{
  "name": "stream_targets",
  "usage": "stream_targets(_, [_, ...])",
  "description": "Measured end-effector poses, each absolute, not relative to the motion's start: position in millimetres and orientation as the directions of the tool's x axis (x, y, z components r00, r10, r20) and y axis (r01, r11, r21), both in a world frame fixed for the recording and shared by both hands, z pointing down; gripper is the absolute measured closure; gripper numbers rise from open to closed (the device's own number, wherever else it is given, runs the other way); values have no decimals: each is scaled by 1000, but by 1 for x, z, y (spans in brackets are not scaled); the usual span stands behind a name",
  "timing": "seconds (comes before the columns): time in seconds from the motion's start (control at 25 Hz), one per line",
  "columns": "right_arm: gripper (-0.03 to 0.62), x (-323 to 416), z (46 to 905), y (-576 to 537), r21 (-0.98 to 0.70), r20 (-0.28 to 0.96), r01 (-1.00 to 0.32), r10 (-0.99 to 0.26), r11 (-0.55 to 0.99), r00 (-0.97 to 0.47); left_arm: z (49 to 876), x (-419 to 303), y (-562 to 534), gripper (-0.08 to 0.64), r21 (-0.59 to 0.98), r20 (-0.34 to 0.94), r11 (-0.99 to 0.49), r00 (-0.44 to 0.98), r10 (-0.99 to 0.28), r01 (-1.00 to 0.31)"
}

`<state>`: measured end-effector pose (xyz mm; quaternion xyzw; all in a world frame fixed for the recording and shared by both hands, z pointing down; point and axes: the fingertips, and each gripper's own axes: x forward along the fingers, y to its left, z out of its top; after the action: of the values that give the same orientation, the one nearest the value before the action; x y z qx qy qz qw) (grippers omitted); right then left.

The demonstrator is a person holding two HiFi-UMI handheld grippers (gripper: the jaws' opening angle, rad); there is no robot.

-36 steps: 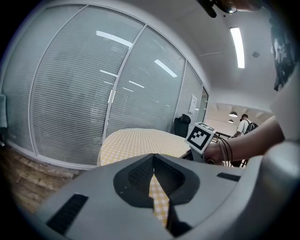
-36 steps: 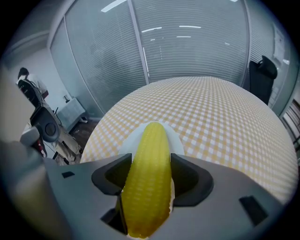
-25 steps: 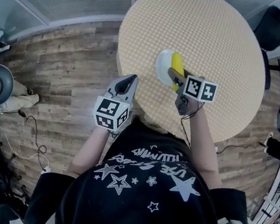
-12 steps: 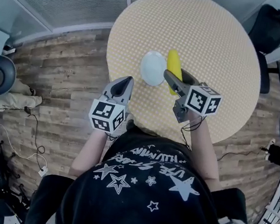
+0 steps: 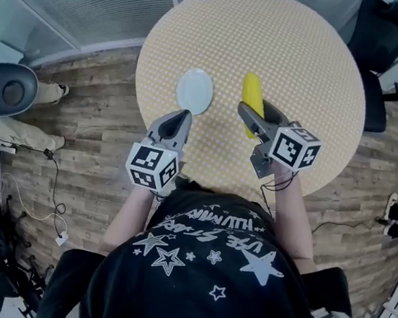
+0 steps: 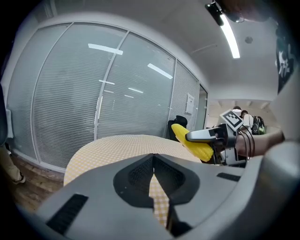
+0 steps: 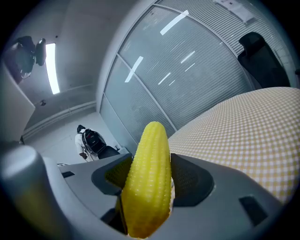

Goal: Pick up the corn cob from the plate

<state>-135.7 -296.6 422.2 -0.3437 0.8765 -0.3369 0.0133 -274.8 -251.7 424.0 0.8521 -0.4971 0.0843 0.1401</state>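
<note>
Holding one corn cob [image 5: 250,96] above one table [image 5: 307,52], right gripper [image 5: 252,120] clamped on it, one white plate [image 5: 194,91] nearby, left gripper [image 5: 182,118] jaws together.

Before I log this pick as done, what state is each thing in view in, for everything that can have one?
corn cob: clamped, held off the plate, above the table.
plate: empty, flat on the table.
right gripper: shut on the corn cob.
left gripper: jaws together, holding nothing.
</note>
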Motion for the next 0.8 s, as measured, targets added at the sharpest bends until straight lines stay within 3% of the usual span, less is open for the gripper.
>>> stream_targets(0.44, [327,-19,410,-267,-589,126,-533,-582,608,-803,419,-165,-212,552,74,309,-436,437,-845,-897])
stream_targets(0.8, [325,21,409,-242,-627,102,-411,-454,662,-885,411,-145,-152,552,104,304,-217,239,-922,-971])
